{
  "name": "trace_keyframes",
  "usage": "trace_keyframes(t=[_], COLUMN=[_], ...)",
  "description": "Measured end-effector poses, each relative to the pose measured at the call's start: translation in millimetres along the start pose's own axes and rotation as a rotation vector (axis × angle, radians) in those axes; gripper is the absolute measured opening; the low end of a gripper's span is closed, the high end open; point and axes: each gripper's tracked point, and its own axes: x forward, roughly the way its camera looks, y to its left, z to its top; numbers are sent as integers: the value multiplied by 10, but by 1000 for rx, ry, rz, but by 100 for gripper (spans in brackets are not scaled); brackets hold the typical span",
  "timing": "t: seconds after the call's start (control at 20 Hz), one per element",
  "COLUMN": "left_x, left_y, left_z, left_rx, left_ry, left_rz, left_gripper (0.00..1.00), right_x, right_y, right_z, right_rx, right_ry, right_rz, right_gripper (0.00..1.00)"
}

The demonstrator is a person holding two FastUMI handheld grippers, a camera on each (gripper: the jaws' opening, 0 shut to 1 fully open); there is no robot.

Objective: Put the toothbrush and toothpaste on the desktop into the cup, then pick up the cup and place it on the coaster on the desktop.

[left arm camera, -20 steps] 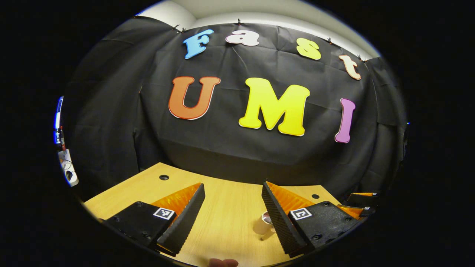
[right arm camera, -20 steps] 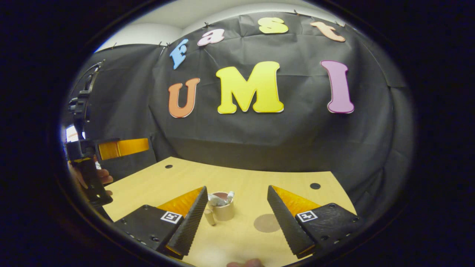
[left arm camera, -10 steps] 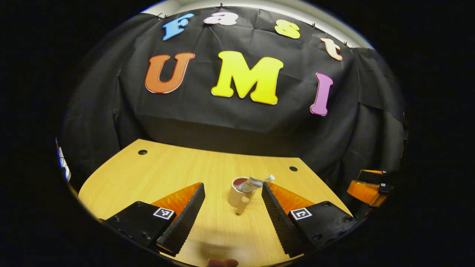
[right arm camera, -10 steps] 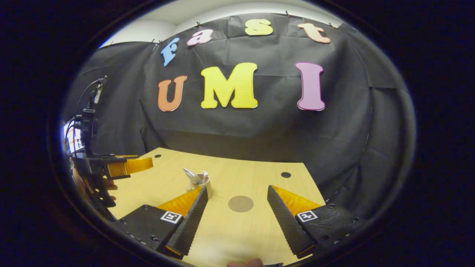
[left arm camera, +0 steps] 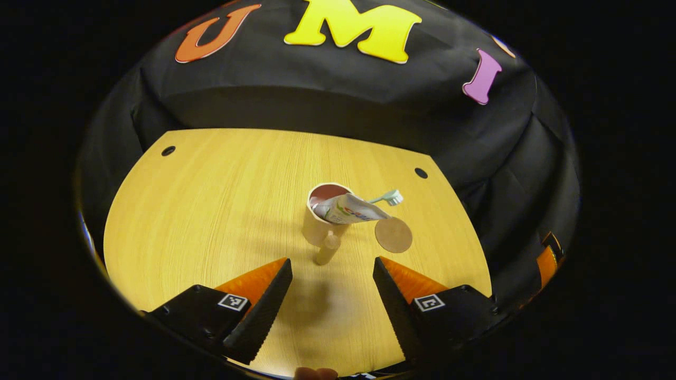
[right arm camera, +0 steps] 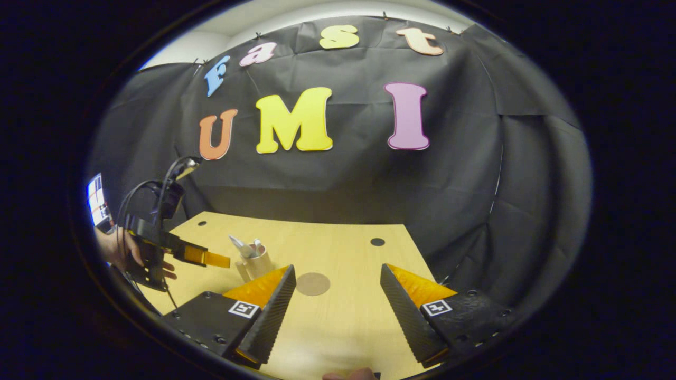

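A beige cup [left arm camera: 318,224] with a handle stands upright on the wooden desktop [left arm camera: 211,211]. A toothpaste tube [left arm camera: 353,210] and a toothbrush [left arm camera: 390,198] stick out of it, leaning right. A round brown coaster [left arm camera: 393,235] lies flat just right of the cup, bare. My left gripper [left arm camera: 330,261] hovers open above the desk, a little short of the cup's handle. In the right gripper view the cup [right arm camera: 257,262] is left of the coaster [right arm camera: 312,284], and the left gripper [right arm camera: 203,256], held by a hand [right arm camera: 117,248], points at it. My right gripper [right arm camera: 338,267] is open and empty.
Small dark holes [left arm camera: 168,151] [left arm camera: 421,172] mark the desk's far corners. Black cloth walls [right arm camera: 343,190] close the booth behind and to the right. The right gripper [left arm camera: 549,256] sits off the desk's right edge in the left gripper view.
The left gripper has tipped downward, so the cup and coaster now lie ahead of its open fingers. The right gripper has swung right, away from the cup. Both stayed open.
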Motion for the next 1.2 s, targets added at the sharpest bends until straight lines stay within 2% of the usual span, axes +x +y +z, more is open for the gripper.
trace_keyframes(t=[0.2,0.4,0.6,0.65,0.7,0.95,1.15,1.2], left_x=[318,476,490,481,457,235,-4,-84], left_y=[34,46,72,85,96,96,54,30], left_z=[-8,-30,27,21,16,51,200,224], left_rx=[17,44,69,68,69,110,137,137], left_ry=[172,265,325,351,375,455,459,468], left_rz=[0,19,34,38,41,54,78,82], left_gripper=[100,98,100,100,100,100,88,80], right_x=[60,58,62,58,43,25,40,43], right_y=[-217,-417,-563,-586,-604,-661,-708,-710], right_z=[27,21,-38,-49,-50,-85,-152,-166], right_rx=[23,43,61,67,71,85,111,114], right_ry=[14,25,50,54,56,68,89,93], right_rz=[-37,-76,-105,-110,-114,-126,-139,-142], right_gripper=[96,96,96,93,96,96,96,96])
